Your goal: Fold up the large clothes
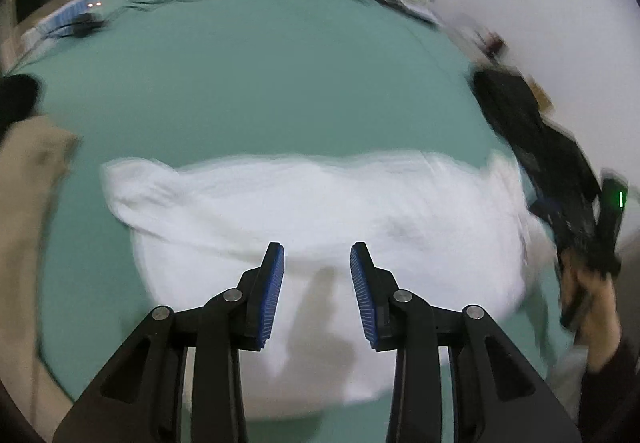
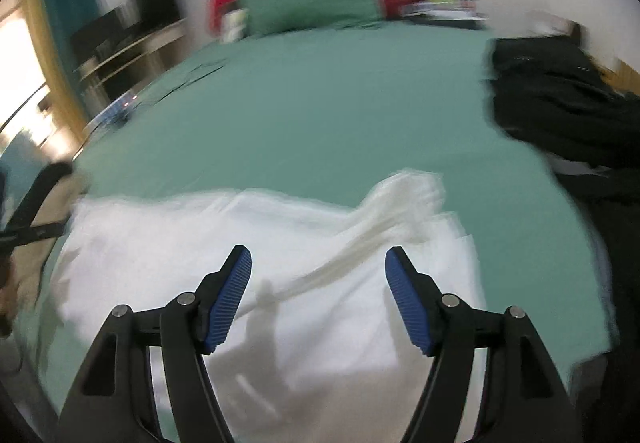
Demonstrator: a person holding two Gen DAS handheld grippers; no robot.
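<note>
Two tools hang over one white garment, both with jaws apart and nothing between the pads. From the left wrist view: left tool [image 1: 317, 275] poised above the white garment [image 1: 320, 211], blue pads spread a moderate way, cloth below them and not pinched. Best handled, by the look of it, by coming down onto a single clear edge or corner of the near hem rather than onto the bunched middle, and closing only once one layer sits between the pads. White garment spread crosswise on the near part of the green bed [image 1: 260, 83], rumpled and softly heaped, left end drawn to a point, far edge uneven; heavy blur, so seams and sleeves impossible to tell. Right tool [image 1: 568, 203] seen at the right margin in a hand [image 1: 600, 307], just beyond the garment's right end; jaws not readable here. Tan cloth [image 1: 32, 179] at the left edge, apart from the white piece. From the right wrist view: right tool [image 2: 318, 283] above the same white garment [image 2: 200, 243], pads set wide, empty. Twisted ridge of fabric [image 2: 400, 203] running up and away to the right, worth smoothing flat before any fold, judging by the bulk. Dark clothing [image 2: 560, 103] farther right on the green bed [image 2: 320, 103], well clear of the white piece. Matching grips at both ends likely needed to keep the fold square.
</note>
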